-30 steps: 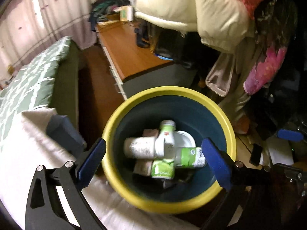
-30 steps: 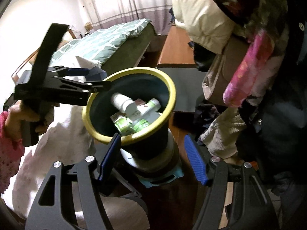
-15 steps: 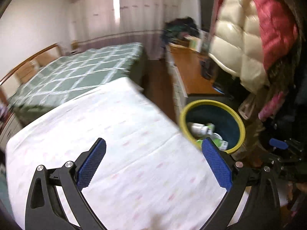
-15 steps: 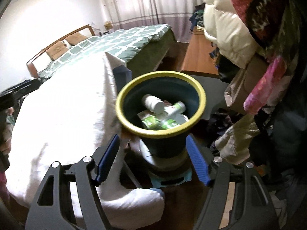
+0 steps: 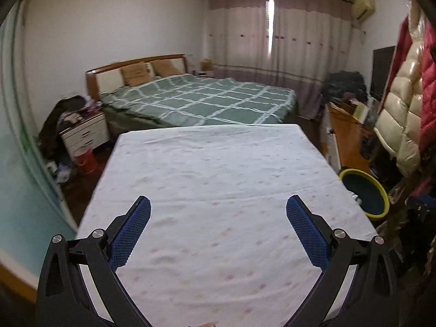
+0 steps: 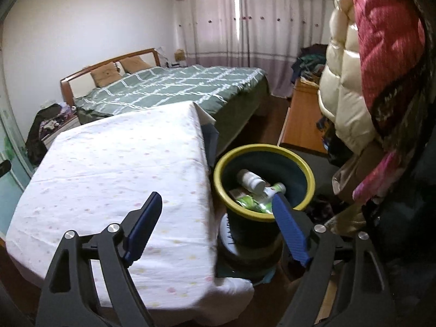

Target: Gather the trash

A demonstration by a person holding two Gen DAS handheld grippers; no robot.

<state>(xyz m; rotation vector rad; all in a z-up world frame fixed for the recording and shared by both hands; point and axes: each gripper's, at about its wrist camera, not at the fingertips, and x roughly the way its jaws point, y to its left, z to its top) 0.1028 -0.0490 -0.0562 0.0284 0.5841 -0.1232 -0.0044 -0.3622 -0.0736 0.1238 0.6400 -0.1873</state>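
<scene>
So the left camera's view has swung away from the bin: a second ago it stared straight down into it, now it looks across the white-covered surface point(image 5: 218, 190) toward the green bed point(image 5: 201, 100). The yellow-rimmed bin point(image 6: 263, 179) sits off the surface's right edge, just beside it, with the trash point(image 6: 256, 190), bottles and cartons, inside. The left gripper point(image 5: 218, 218) has its fingers spread wide, nothing between them. The right gripper point(image 6: 215, 220) has pulled back and up from the bin, its fingers are opening and empty.
</scene>
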